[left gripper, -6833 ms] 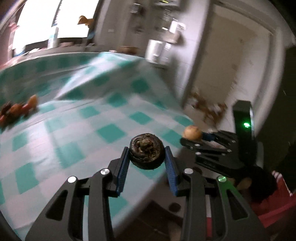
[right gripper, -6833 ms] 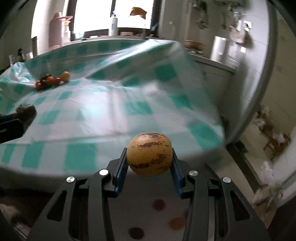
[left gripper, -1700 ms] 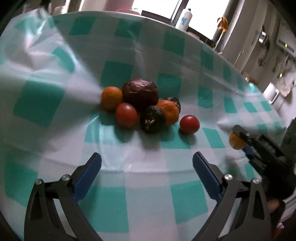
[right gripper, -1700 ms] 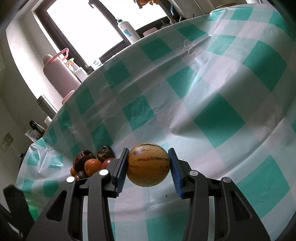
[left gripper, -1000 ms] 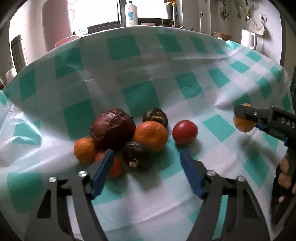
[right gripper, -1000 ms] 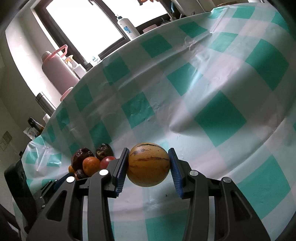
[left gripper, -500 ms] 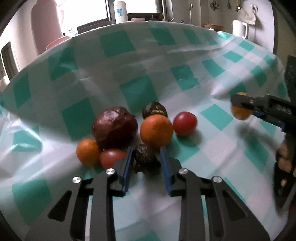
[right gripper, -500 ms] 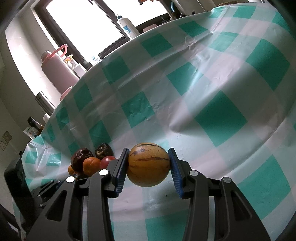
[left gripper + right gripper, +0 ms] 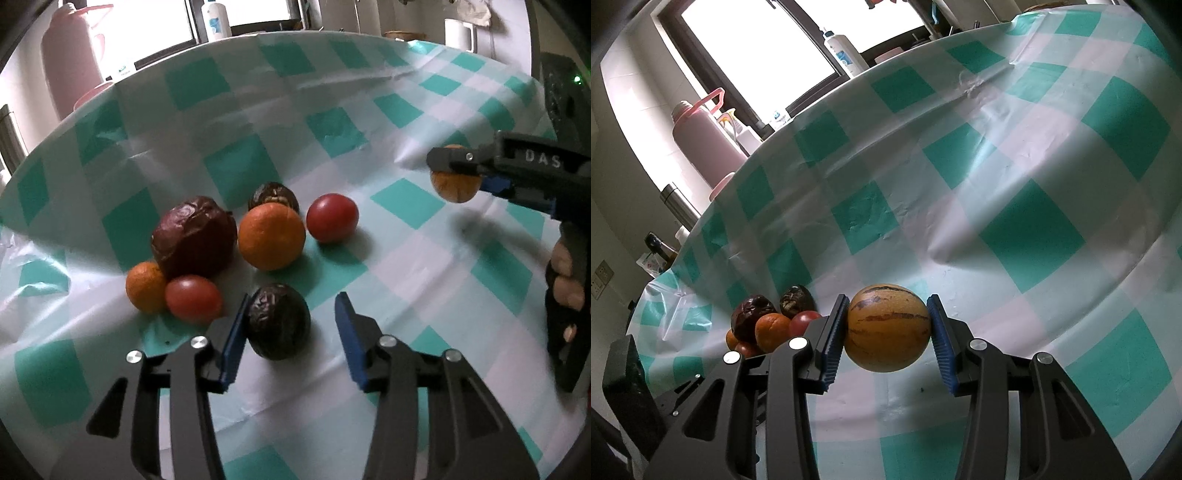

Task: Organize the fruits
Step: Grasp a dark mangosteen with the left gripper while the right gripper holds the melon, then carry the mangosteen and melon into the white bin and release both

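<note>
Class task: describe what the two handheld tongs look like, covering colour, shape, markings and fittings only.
Both tongs are matt black angular frames with cut-out openings, silver round bolt heads and ribbed blue pads on the fingers. Seen from the left camera, the right tongs carry white "DAS" lettering and a green indicator light. No cables or sleeves are visible.

Fruit pile [image 9: 221,254]: on the counter [image 9: 424,266], left of centre in the left wrist view.
Wrinkled fruit [image 9: 279,326]: nearest the camera, in front of the pile, between the spread fingers [image 9: 232,343] of the left gripper [image 9: 290,338].
Orange [image 9: 271,236]: behind the wrinkled fruit.
Tomato [image 9: 331,217]: just right of the orange.
Right gripper [image 9: 886,334]: right of the pile, well apart.
Striped melon [image 9: 887,326]: clamped in the right gripper, above the counter.
Flask [image 9: 705,142]: behind the counter's far edge.
</note>
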Action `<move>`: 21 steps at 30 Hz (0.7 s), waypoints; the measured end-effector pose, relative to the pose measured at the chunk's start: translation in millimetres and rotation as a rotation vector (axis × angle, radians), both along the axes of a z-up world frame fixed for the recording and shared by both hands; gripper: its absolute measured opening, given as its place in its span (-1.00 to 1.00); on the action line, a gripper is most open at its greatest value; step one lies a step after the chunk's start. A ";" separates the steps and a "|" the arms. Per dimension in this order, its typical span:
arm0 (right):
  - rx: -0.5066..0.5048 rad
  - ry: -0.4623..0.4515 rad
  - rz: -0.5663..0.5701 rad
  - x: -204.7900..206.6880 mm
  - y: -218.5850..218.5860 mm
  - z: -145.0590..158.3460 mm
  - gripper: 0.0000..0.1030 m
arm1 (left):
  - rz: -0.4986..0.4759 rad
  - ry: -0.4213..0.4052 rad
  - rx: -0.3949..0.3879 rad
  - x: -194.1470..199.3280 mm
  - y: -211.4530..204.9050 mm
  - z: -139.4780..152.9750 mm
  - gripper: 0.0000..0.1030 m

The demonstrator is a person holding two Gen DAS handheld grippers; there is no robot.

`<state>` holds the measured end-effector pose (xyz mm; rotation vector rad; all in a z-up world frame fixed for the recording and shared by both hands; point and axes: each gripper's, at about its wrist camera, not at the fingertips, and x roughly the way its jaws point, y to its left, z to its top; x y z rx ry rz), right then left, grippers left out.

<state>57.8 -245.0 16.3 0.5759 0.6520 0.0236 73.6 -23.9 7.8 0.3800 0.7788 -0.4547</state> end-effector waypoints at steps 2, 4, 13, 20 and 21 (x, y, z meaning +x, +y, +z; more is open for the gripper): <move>0.000 0.000 -0.001 -0.2 -0.3 -0.1 -0.15 | 0.023 0.034 0.010 4.8 0.3 -4.4 -0.15; 0.001 0.000 -0.003 -0.1 -0.2 -0.3 -0.15 | 0.026 0.065 -0.039 6.2 3.4 -3.4 -0.29; 0.001 0.000 -0.002 0.1 -0.3 -0.3 -0.15 | 0.261 -0.017 -0.194 -39.1 14.7 14.9 -0.30; 0.006 -0.007 0.004 -0.8 -0.1 -0.4 -0.15 | 0.432 -0.028 -0.363 -57.9 38.1 19.5 -0.30; 0.008 -0.011 0.006 -1.2 0.0 -0.3 -0.15 | 0.442 -0.023 -0.372 -56.1 40.9 18.7 -0.30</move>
